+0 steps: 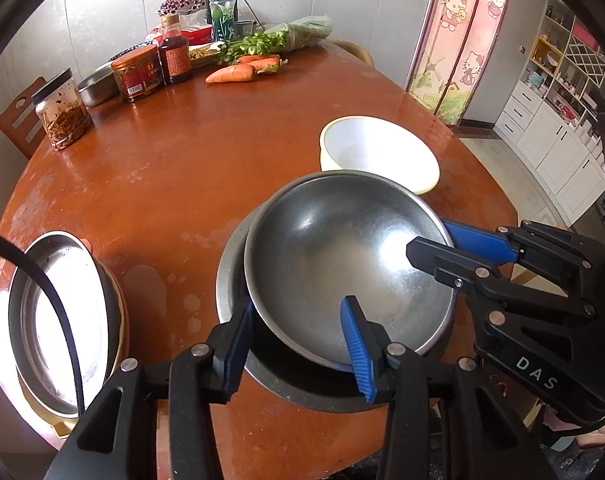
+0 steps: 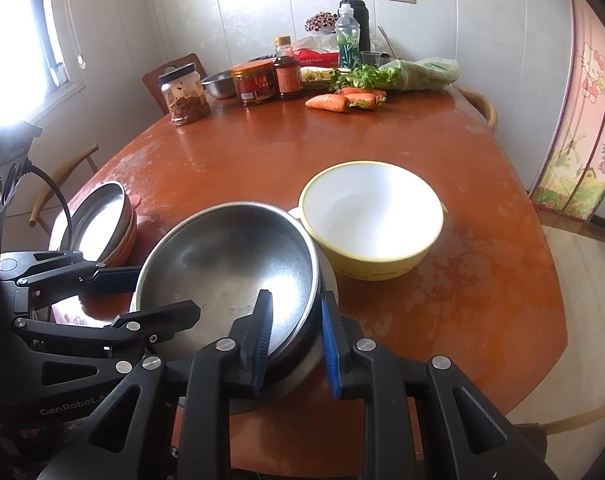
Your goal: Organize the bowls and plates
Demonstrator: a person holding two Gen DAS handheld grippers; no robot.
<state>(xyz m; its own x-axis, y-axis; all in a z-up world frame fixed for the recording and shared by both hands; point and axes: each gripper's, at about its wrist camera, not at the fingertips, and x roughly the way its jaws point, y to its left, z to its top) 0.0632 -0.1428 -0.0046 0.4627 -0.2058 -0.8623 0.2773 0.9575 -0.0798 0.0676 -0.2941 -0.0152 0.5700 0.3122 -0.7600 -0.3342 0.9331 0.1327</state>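
Left wrist view: the steel bowl (image 1: 342, 256) sits tilted in a bigger bowl (image 1: 238, 280). Left gripper (image 1: 298, 344) and right gripper (image 2: 294, 344) straddle its rim, apparently loose, probably to nest it.

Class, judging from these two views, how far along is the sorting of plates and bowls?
Done: plates stacked; upper steel bowl sits tilted inside the lower steel bowl. In hand: left gripper and right gripper straddle its rim, pads seemingly loose. Left: the yellow bowl stands unnested beside them.
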